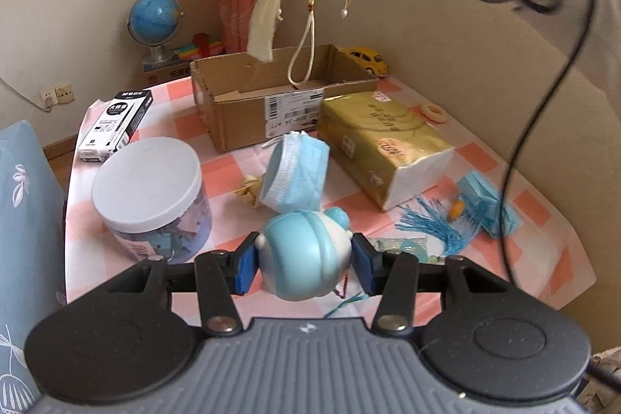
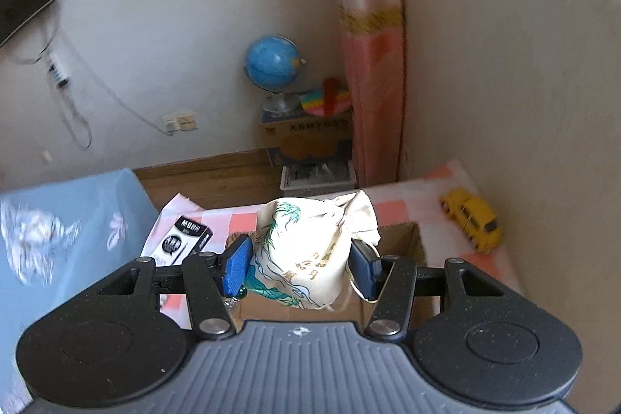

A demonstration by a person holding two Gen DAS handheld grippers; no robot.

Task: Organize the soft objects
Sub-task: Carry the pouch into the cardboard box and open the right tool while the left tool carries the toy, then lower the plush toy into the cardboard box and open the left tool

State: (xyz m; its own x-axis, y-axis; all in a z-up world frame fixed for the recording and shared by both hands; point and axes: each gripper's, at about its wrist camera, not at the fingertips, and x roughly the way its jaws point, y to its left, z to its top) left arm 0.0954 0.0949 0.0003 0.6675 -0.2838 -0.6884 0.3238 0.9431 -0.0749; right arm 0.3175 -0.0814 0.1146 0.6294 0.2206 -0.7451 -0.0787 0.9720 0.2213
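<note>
Counted: one cardboard box [image 1: 248, 103], one tissue pack [image 1: 384, 154], one jar [image 1: 149, 189], one face mask [image 1: 297, 177], one toy car [image 1: 368, 59], one globe [image 1: 155, 14].

The left wrist view looks steeply down, close over the checked table [image 1: 504, 158]. The right wrist view looks from higher, toward the far corner. Both share the cardboard box [image 1: 248, 111], globe [image 2: 271, 63] and yellow car [image 2: 471, 220].

The black-and-white carton [image 2: 185, 239], at nine o'clock from the cardboard box [image 1: 248, 103], read "MONN" or similar; smaller print was illegible. The shipping label [image 1: 293, 113] on the box front showed barcodes and a blurred line. Chinese characters appeared on the cream pouch [image 2: 310, 251] and gold tissue pack [image 1: 384, 150], unreadable.
</note>
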